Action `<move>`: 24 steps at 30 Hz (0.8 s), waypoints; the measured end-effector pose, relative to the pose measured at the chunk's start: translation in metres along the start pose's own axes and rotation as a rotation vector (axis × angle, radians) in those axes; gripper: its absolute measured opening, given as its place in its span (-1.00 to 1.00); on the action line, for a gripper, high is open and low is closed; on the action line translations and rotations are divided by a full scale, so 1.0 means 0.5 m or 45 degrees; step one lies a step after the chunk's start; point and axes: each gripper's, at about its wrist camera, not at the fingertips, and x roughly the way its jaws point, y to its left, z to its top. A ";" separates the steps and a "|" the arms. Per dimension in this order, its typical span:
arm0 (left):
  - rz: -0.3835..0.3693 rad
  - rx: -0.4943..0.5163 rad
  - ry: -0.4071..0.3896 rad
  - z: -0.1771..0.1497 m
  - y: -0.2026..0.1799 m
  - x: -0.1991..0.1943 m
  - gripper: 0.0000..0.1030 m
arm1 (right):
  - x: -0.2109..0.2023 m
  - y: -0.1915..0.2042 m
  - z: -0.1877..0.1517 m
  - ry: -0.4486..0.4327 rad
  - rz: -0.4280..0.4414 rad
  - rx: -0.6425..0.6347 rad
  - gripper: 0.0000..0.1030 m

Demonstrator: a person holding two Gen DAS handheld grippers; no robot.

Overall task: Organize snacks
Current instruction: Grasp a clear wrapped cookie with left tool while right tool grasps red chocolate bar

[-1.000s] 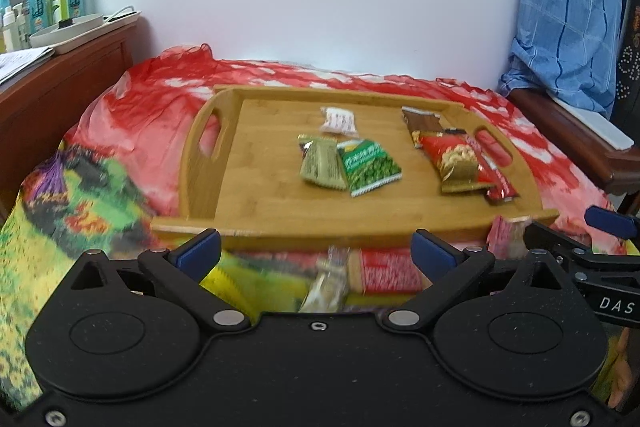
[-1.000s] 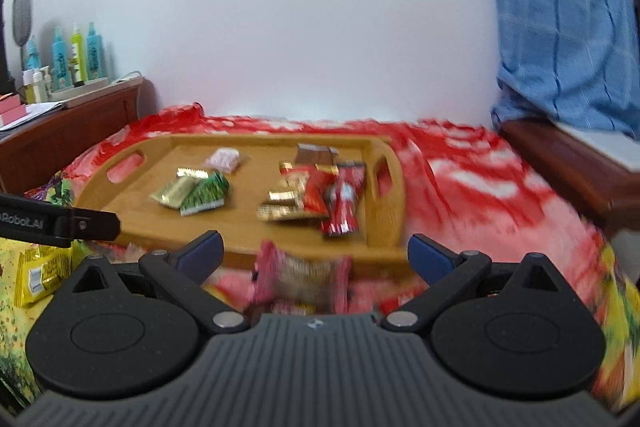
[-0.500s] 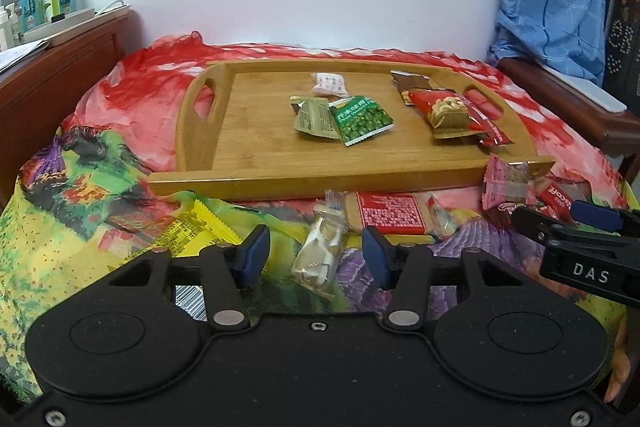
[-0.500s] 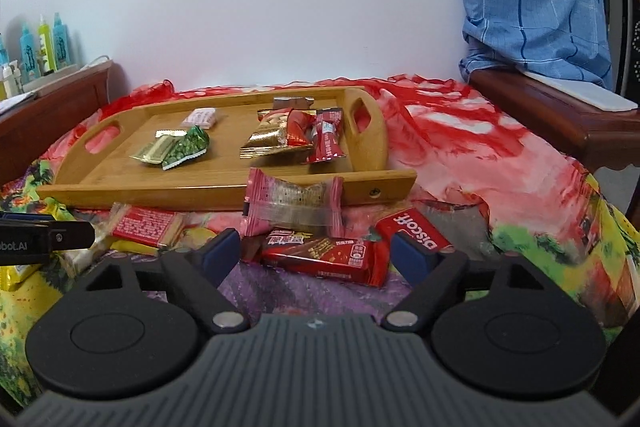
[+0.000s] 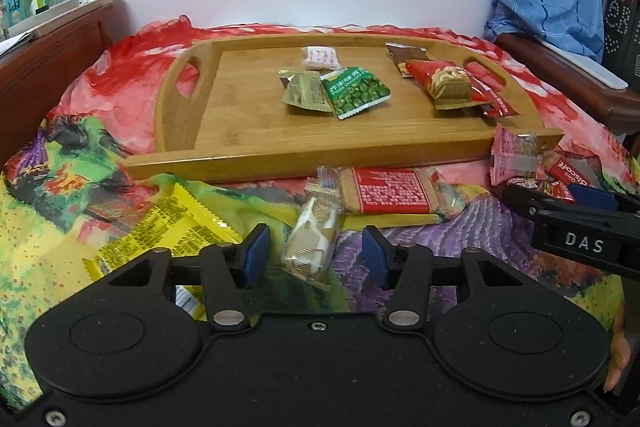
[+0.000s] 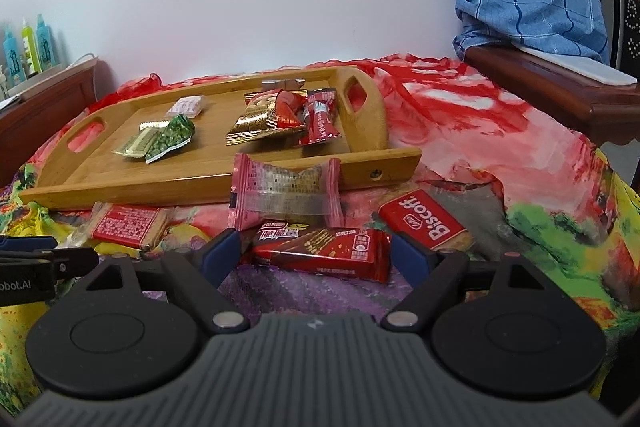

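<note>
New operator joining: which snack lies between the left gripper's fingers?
Find the wooden tray on the floral cloth. Before its near edge, beside a red-labelled biscuit pack, lies a clear-wrapped cream wafer. It alone is see-through and pale.

My blue-padded left gripper (image 5: pixel 316 255); clear-and-cream wafer pack (image 5: pixel 314 233); red chocolate bar (image 6: pixel 324 251); tan wooden tray (image 5: pixel 248 131); red, yellow, purple floral cloth (image 5: pixel 64 163).

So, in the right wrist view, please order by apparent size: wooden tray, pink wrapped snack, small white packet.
1. wooden tray
2. pink wrapped snack, though it lies nearer the camera
3. small white packet
</note>
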 end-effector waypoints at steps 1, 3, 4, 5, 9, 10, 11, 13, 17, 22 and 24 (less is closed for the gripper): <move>-0.003 0.009 -0.006 -0.001 -0.003 -0.002 -0.28 | 0.001 0.002 -0.001 -0.001 -0.003 -0.007 0.75; -0.035 0.032 -0.003 -0.003 -0.010 -0.006 -0.41 | 0.004 0.006 -0.001 -0.003 -0.018 -0.023 0.75; -0.049 0.035 -0.002 -0.004 -0.013 -0.009 -0.42 | 0.006 0.009 -0.002 -0.006 -0.028 -0.035 0.75; -0.065 0.034 0.002 -0.006 -0.015 -0.011 -0.42 | 0.007 0.011 -0.002 -0.009 -0.035 -0.045 0.75; -0.083 0.022 0.018 -0.016 -0.023 -0.017 -0.42 | 0.010 0.020 -0.006 -0.020 -0.058 -0.075 0.75; -0.077 0.022 0.020 -0.017 -0.024 -0.017 -0.42 | 0.009 0.021 -0.006 -0.023 -0.064 -0.077 0.73; -0.069 0.022 0.018 -0.018 -0.026 -0.017 -0.40 | 0.009 0.023 -0.007 -0.026 -0.071 -0.081 0.73; -0.051 0.023 0.016 -0.017 -0.027 -0.016 -0.41 | 0.009 0.024 -0.008 -0.028 -0.076 -0.090 0.72; -0.038 0.033 0.014 -0.013 -0.035 -0.003 -0.31 | 0.009 0.028 -0.010 -0.027 -0.078 -0.107 0.72; -0.016 0.028 0.007 -0.007 -0.044 0.003 -0.47 | 0.012 0.027 -0.007 0.001 -0.039 -0.100 0.62; -0.036 -0.014 0.012 0.000 -0.039 -0.003 -0.60 | 0.011 0.022 -0.004 0.006 -0.023 -0.075 0.49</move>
